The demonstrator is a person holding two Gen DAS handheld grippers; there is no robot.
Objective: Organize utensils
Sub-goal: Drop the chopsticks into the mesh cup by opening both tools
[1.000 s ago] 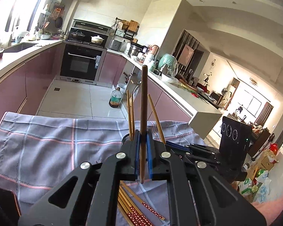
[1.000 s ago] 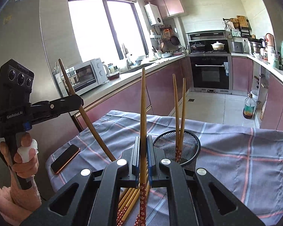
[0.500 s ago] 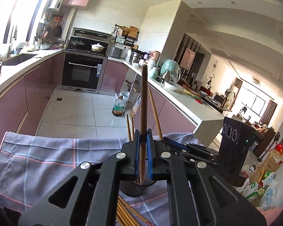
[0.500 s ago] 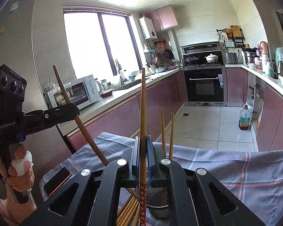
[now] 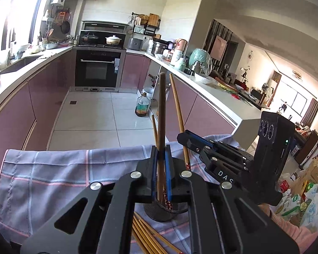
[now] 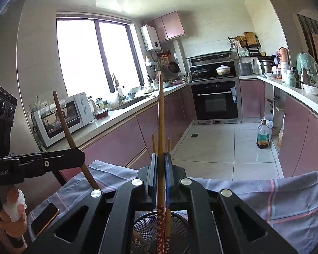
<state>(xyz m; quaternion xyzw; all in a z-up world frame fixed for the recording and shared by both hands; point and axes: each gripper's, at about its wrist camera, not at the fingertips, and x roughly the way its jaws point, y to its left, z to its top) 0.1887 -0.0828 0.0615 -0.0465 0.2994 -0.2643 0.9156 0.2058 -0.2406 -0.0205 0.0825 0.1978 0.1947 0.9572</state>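
Right gripper (image 6: 160, 176) is clamped on a light wooden chopstick with a red flower-patterned end (image 6: 160, 139), long axis near upright, patterned tip just below the gripper and right over the mouth of the black wire-mesh round holder (image 6: 147, 230). Left gripper (image 5: 160, 170) is clenched on a dark brown wooden chopstick (image 5: 161, 114), also upright, holder directly below and slightly ahead. Both hover equally close; the drop looks straight down. Loose bamboo chopsticks (image 5: 146, 237) lie on the cloth-covered counter (image 5: 59, 171) under the left gripper.
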